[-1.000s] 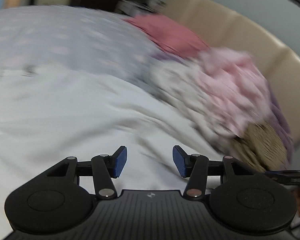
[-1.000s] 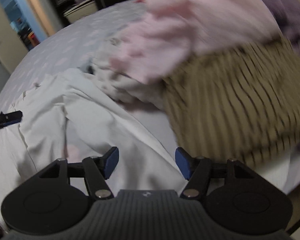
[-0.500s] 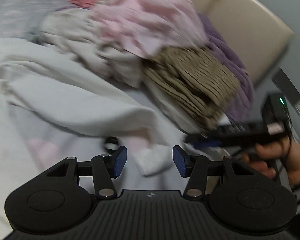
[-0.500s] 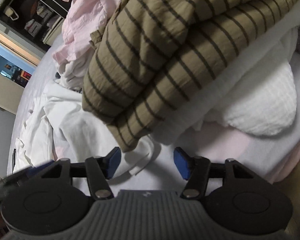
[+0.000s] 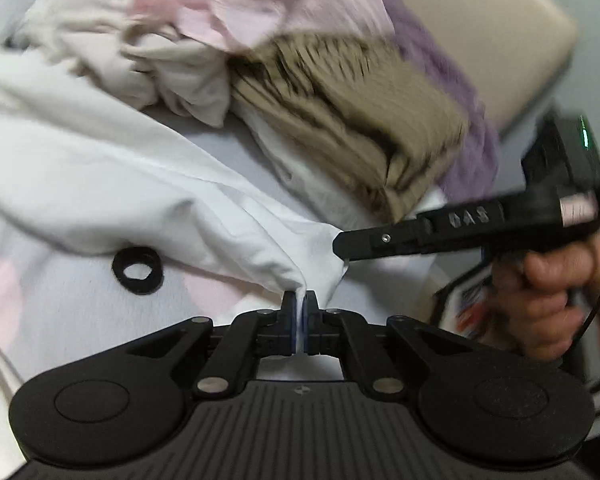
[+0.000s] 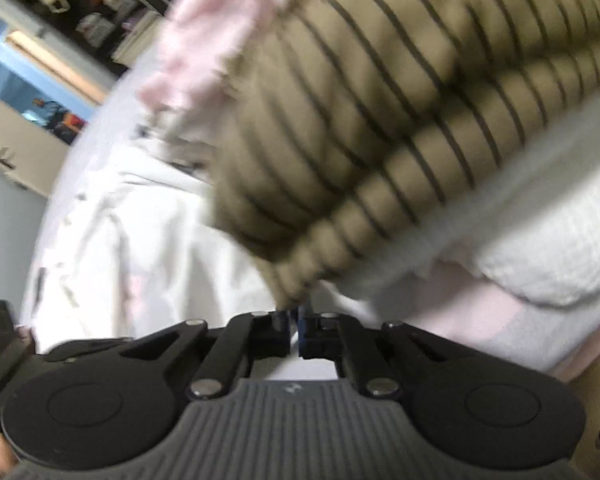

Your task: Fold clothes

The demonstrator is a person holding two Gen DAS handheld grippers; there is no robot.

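Left wrist view: left gripper (image 5: 299, 304) pinches white garment (image 5: 100, 168) edge low.

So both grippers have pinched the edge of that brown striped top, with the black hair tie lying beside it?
Not quite. In the left wrist view both the left gripper and right gripper pinch the white garment, not the brown striped top. The black hair tie does lie beside it.

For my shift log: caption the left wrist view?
Left gripper pinches white garment; right gripper alongside.
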